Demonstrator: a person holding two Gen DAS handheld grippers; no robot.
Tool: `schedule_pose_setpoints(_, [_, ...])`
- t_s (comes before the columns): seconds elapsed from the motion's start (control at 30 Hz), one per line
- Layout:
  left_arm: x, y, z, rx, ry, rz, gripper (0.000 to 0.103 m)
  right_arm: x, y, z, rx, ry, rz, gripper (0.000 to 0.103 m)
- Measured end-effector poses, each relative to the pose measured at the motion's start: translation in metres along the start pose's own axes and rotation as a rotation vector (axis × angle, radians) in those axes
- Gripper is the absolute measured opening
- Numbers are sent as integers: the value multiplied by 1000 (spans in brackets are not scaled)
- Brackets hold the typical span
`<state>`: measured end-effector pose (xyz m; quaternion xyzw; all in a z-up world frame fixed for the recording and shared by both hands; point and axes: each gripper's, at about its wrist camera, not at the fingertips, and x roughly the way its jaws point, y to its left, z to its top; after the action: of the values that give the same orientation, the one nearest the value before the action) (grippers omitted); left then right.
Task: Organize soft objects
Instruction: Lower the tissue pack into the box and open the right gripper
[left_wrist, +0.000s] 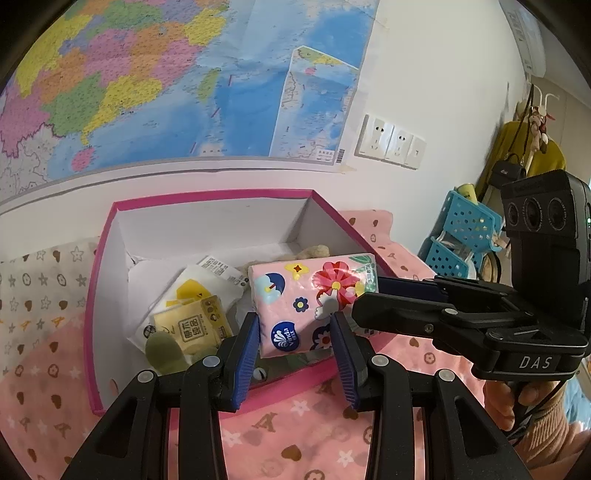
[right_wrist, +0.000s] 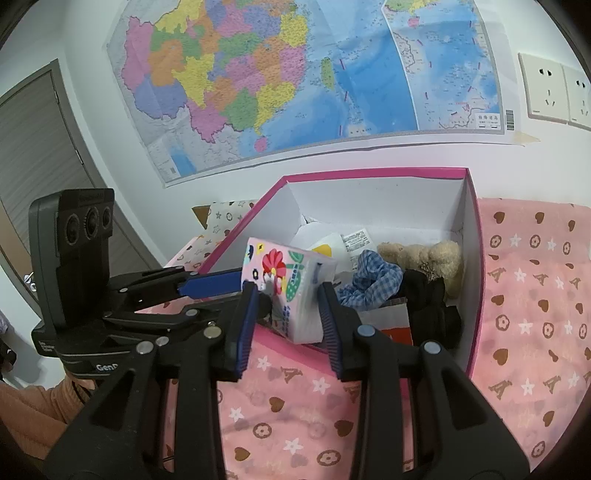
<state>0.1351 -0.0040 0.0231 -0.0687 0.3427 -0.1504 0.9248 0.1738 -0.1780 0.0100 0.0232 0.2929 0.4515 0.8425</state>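
A pink floral tissue pack (left_wrist: 310, 302) hangs over the pink-rimmed white box (left_wrist: 207, 206). My left gripper (left_wrist: 295, 332) and my right gripper (right_wrist: 286, 299) are both shut on the tissue pack (right_wrist: 291, 288), from opposite sides. Each gripper shows in the other's view, the right one (left_wrist: 406, 291) and the left one (right_wrist: 207, 282). Inside the box (right_wrist: 472, 229) lie a yellow tissue packet (left_wrist: 192, 325), a green plush piece (left_wrist: 162, 350), a beige teddy bear (right_wrist: 424, 258), a blue checked scrunchie (right_wrist: 373, 280) and a black cloth (right_wrist: 428, 299).
The box sits on a pink patterned bedcover (right_wrist: 535, 295) against a white wall with a map (left_wrist: 184, 81). Blue plastic baskets (left_wrist: 461, 229) stand at the right of the left wrist view. A grey door (right_wrist: 37, 147) is at the left of the right wrist view.
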Motion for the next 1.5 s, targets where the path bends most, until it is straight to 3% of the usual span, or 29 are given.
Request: schedule_pose_setpoints(1.5, [15, 14, 8, -35, 22, 37, 38, 24, -15, 12, 36, 33, 11, 37])
